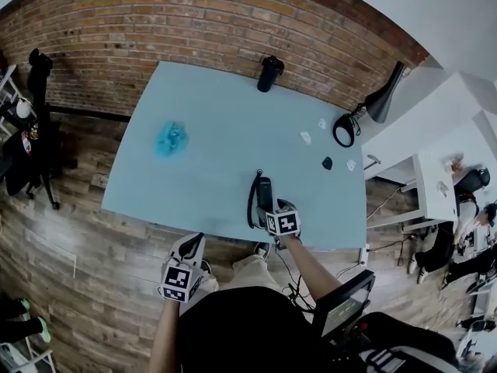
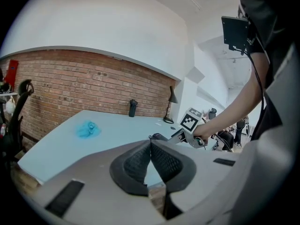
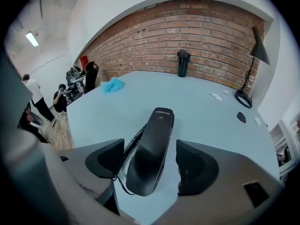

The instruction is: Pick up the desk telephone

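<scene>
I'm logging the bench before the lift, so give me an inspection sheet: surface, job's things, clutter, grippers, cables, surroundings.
Surface: pale blue table.
Job's things: black telephone lying near the front edge.
Clutter: blue cloth, dark bottle, desk lamp, white scraps.
Grippers: left gripper shut, empty; right gripper open, straddling the telephone, pads not touching it.
Cables: coiled cord beside the telephone; loose cables on the floor.
Surroundings: brick wall, wood floor.
</scene>
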Demonstrator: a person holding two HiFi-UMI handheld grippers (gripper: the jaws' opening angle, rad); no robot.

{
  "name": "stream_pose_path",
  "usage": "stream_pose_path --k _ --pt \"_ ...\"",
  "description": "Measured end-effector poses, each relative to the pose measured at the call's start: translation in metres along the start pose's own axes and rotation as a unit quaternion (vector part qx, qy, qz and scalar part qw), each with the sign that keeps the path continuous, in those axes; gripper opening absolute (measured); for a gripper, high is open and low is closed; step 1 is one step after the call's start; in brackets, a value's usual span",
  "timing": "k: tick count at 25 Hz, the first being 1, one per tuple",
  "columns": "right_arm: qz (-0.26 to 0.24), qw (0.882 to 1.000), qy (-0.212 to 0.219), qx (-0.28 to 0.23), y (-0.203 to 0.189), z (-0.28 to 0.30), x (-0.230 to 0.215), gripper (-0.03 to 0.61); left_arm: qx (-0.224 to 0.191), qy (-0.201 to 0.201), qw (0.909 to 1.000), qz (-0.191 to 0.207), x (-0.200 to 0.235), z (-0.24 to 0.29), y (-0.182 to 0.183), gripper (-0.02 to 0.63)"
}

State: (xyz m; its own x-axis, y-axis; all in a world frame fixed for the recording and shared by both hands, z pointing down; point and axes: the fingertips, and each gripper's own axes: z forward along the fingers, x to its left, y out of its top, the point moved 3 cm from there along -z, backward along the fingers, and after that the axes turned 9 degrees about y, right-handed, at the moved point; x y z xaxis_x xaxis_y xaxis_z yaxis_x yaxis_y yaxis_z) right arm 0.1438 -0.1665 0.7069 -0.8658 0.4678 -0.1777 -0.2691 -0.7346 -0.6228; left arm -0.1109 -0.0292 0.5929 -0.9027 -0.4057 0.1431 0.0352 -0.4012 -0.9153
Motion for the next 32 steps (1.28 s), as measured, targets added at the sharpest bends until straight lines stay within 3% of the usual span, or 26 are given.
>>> stream_pose_path --k 6,32 --pt "0.021 0.999 -0.022 0.029 -0.015 0.010 -0.005 0.348 0.004 0.004 1.0000 -0.002 0.003 -0.002 -0.002 0.023" --pt "0.049 0.994 -0.014 0.099 -0.047 0.045 -0.006 0.348 0.015 0.020 0.9997 0.002 0.015 -0.010 -0.010 0.023"
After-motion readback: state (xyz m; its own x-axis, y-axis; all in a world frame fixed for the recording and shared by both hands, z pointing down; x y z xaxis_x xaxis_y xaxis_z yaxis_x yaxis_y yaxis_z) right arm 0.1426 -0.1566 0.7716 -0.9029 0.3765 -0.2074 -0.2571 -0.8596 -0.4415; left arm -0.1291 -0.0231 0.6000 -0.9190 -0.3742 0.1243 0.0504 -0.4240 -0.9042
